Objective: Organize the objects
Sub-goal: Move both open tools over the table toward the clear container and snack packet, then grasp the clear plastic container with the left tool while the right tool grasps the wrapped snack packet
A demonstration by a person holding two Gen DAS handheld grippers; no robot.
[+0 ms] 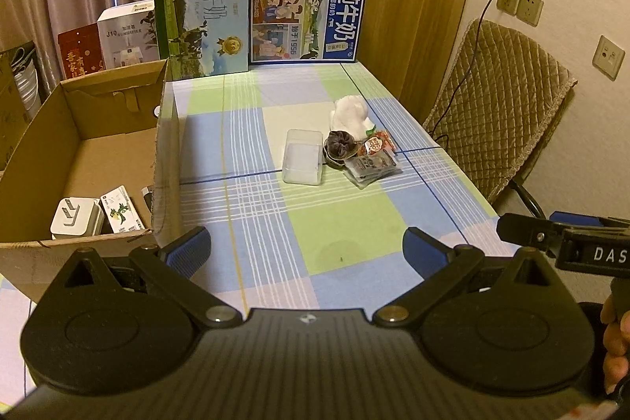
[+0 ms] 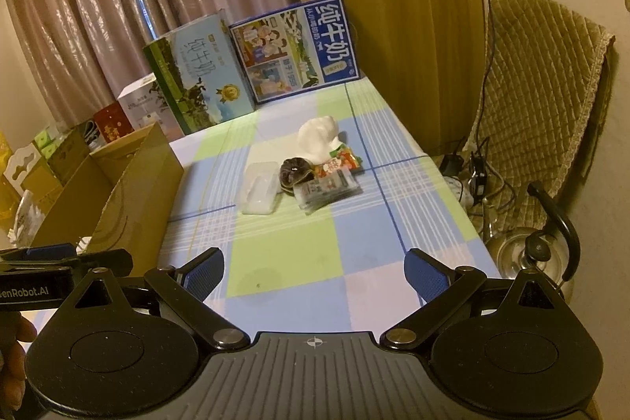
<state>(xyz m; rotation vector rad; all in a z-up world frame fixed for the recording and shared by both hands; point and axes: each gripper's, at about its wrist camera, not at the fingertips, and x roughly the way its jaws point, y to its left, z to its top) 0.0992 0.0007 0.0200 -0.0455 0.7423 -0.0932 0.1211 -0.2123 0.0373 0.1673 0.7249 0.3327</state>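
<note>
A small pile lies mid-table on the checked cloth: a clear plastic box, a dark scrunchie, a white crumpled cloth, a red snack packet and a clear pouch of batteries. An open cardboard box stands at the left; inside it lie a white charger and a small white carton. My left gripper and my right gripper both hover open and empty over the near table, well short of the pile.
Two milk cartons stand upright along the table's far edge, with smaller boxes behind the cardboard box. To the right of the table are a padded chair, a steel kettle on the floor, and cables.
</note>
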